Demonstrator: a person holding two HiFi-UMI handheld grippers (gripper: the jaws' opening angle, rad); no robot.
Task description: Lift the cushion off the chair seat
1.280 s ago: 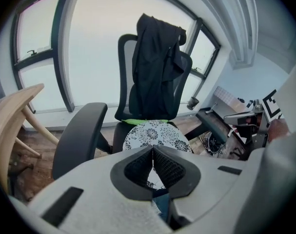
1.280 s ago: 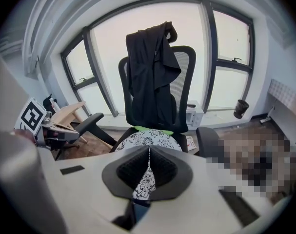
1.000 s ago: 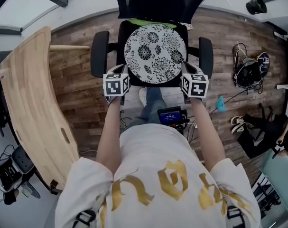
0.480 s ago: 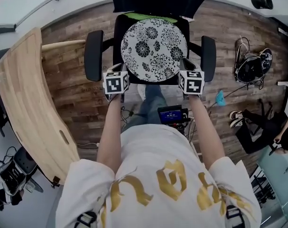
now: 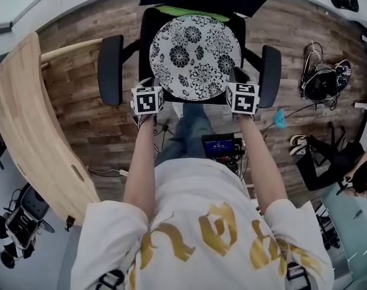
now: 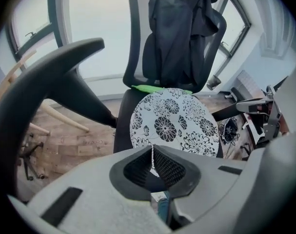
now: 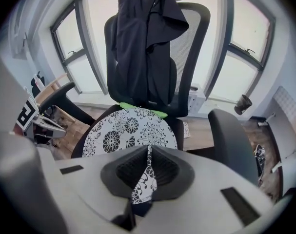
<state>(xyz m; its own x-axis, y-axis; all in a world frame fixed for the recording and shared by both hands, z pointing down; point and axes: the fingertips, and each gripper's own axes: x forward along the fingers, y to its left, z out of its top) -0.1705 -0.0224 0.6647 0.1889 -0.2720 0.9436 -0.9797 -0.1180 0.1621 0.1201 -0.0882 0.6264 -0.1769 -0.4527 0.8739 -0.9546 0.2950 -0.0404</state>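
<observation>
While left tongs (image 6: 152, 157) and right tongs (image 7: 147, 167) clench its edge, the round floral cushion (image 5: 194, 56) lies flat.

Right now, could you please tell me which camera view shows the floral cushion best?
The head view: it shows the floral cushion from above as a whole round disc. Both gripper views show it low and foreshortened, with its near edge hidden behind the shut jaws.

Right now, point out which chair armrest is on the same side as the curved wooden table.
The armrest on the person's left: the wooden table curves along that side. The other armrest lies across the cushion from it.
</observation>
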